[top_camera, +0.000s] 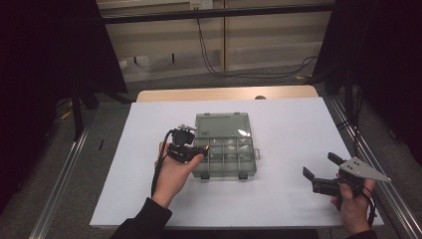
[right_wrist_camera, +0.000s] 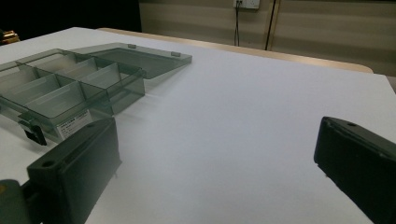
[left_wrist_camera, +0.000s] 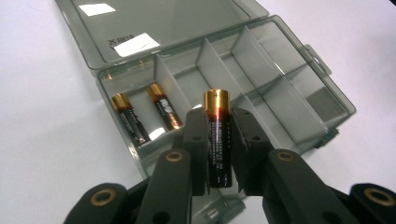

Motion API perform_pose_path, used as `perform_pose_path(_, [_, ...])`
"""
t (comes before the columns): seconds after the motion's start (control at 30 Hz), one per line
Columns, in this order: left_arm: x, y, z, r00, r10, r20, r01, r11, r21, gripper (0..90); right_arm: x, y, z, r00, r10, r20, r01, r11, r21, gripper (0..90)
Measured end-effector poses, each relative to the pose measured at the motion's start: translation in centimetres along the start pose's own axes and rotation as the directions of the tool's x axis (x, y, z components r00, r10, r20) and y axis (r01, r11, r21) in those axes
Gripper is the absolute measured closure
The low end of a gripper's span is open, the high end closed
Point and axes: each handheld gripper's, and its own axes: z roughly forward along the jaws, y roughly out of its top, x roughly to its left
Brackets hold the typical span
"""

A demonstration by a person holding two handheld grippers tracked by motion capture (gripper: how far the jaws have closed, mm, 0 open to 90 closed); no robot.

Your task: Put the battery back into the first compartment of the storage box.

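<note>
A clear grey compartment box (top_camera: 251, 159) lies open at the middle of the white sheet, its lid (top_camera: 221, 124) folded back flat. My left gripper (top_camera: 204, 148) hovers over the box's left end, shut on a black and gold battery (left_wrist_camera: 218, 135) that stands between the jaws, gold end up. Two more batteries (left_wrist_camera: 130, 117) (left_wrist_camera: 164, 106) lie side by side in the end compartment of the box (left_wrist_camera: 280, 100). My right gripper (top_camera: 321, 167) rests at the right of the sheet, open and with nothing between its jaws; the box (right_wrist_camera: 70, 88) lies to its left in the right gripper view.
The white sheet (top_camera: 278, 199) covers a wooden table (top_camera: 224, 93) whose far edge shows behind it. Metal rails run along both sides. Cables hang on the wall behind. The other compartments of the box hold nothing that I can see.
</note>
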Motion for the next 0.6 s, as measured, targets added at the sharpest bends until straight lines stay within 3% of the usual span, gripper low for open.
perform_pose_path(0.6, [1.9, 0.9, 1.8, 0.9973, -0.061, -0.042, 0.061, 0.9981, -0.004, 77.3, 0.0, 0.0, 0.0, 1.0, -0.001, 0.001, 0.001, 1.0, -0.003, 0.0])
